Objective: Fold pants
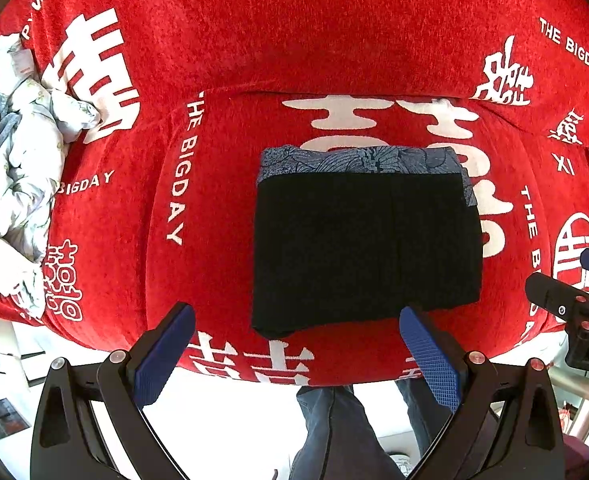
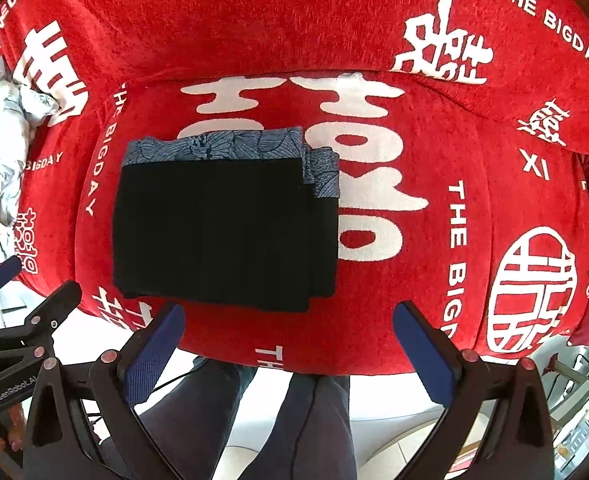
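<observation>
The black pants [image 1: 366, 248] lie folded into a neat rectangle on the red sofa seat [image 1: 214, 240], stacked on a folded blue patterned garment [image 1: 358, 160] that shows along the far edge. My left gripper [image 1: 298, 332] hovers open just in front of the stack's near edge, holding nothing. In the right wrist view the same black pants [image 2: 222, 232] rest left of centre on the blue garment [image 2: 230, 146]. My right gripper [image 2: 288, 328] is open and empty, near the seat's front edge, a little right of the stack.
A crumpled white and grey pile of cloth [image 1: 18, 168] lies at the sofa's left end. The sofa backrest [image 1: 294, 32] rises behind the stack. A person's legs in dark trousers [image 2: 254, 420] stand below the seat edge. The right gripper's body [image 1: 574, 312] shows at the right.
</observation>
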